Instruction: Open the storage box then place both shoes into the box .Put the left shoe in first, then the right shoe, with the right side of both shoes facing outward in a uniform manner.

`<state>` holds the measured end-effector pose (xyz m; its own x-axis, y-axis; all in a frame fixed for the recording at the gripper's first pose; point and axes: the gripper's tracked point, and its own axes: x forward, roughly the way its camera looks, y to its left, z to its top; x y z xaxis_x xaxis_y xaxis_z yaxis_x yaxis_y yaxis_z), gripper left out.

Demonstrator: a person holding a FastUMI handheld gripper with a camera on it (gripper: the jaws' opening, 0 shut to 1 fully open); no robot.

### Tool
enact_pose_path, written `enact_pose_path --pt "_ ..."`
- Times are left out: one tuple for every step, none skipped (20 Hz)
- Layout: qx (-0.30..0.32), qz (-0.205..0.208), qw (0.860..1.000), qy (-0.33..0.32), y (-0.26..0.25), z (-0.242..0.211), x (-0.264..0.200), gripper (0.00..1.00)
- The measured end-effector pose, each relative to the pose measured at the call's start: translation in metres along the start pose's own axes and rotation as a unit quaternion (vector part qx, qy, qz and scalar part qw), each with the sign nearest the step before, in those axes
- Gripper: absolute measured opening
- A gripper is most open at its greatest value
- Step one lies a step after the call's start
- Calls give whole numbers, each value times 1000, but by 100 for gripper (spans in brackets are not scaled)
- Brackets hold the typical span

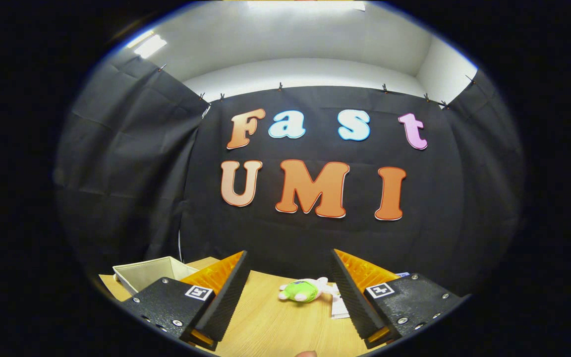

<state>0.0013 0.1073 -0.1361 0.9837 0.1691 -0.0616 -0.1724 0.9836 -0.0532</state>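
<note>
In the gripper view, the gripper (pixel 288 292) is hanging high over the wooden table (pixel 270 327), its fingers spread wide and grasping nothing. Just beyond the left finger, a pale open-topped box (pixel 149 275) is sitting on the far left of the table; it may be the storage box, though whether a lid remains I cannot tell. A small green and white shoe (pixel 303 291) is lying ahead between the fingers, on its side, beside some paper (pixel 340 305) near the right finger. The risk: which shoe this is looks unclear, so taking it first could be breaking the left-then-right order, and a careless pinch could be turning it the wrong way round.
</note>
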Motion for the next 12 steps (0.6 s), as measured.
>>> enact_pose_path --pt "1 -6 1000 0 -8 2 -5 97" --pt "-1 -9 1000 -1 -13 5 -10 97" --pt "-6 -14 1000 -3 -19 7 -16 97" --pt "-12 -18 1000 -6 -25 9 -21 97" --pt "-17 -24 1000 -6 -30 10 -23 97" --pt "-20 -29 999 -5 -34 10 -29 97" --pt "-20 -32 999 -6 -38 11 -34 97" --pt "-17 -32 999 -4 -40 10 -40 97" --pt "-8 -32 999 -6 -42 13 -42 97" --pt "6 -31 999 -10 -43 15 -45 97" --pt "13 -28 999 -15 -45 18 -47 97" --pt "14 -25 999 -19 -45 20 -50 97"
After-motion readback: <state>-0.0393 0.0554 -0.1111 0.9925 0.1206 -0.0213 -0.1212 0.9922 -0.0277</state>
